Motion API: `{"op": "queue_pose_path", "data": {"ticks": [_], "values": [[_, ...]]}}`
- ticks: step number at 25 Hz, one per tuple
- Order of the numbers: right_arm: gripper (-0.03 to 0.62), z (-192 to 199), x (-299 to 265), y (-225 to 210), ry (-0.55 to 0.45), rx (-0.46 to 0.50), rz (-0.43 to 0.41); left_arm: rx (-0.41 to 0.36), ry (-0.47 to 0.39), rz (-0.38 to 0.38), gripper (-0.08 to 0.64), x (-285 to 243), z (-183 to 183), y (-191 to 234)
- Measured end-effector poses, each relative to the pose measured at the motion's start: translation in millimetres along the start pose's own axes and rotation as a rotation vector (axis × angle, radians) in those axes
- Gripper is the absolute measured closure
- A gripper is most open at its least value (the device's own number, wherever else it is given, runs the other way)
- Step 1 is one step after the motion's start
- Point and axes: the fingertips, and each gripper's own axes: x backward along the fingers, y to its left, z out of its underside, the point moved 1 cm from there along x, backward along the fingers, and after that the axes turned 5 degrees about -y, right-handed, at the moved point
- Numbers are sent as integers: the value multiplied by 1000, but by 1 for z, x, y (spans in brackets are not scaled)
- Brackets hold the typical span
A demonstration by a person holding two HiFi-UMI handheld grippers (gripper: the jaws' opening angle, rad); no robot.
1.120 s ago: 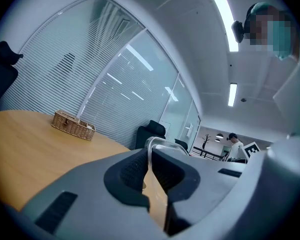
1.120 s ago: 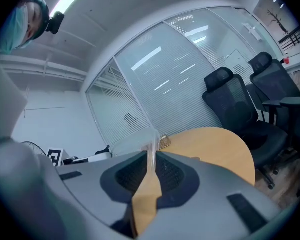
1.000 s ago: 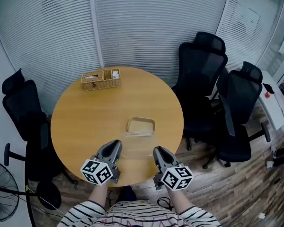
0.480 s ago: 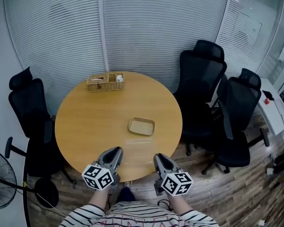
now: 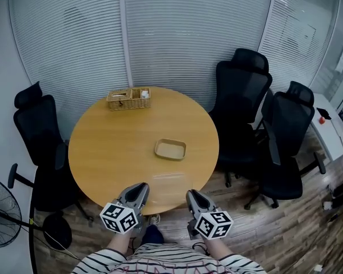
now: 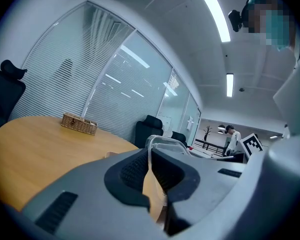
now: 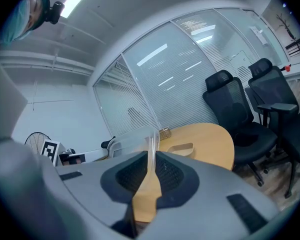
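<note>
The round wooden bench (image 5: pixel 103 153) carried a wicker basket (image 5: pixel 128 98) at its far side and a small wooden tray (image 5: pixel 170 149) near the middle. Over its near edge hung a clear plastic container (image 7: pixel 124 140), the left hand-held gripper (image 5: pixel 140 188) and the right hand-held gripper (image 5: pixel 192 195) each pinched on an opposite rim. It looked light, thin-walled, slick and likely to flex, so the stiffer rim seemed the best hold, with gentle pressure. From the head view it was barely a glare. Its depth and base were hidden behind the gripper bodies.
</note>
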Motion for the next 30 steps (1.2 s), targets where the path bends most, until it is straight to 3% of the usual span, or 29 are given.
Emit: {"op": "queue_pose_path", "data": {"ticks": [30], "values": [[535, 9, 32, -10, 25, 24, 35, 4, 28, -5, 518, 8, 20, -26]]}}
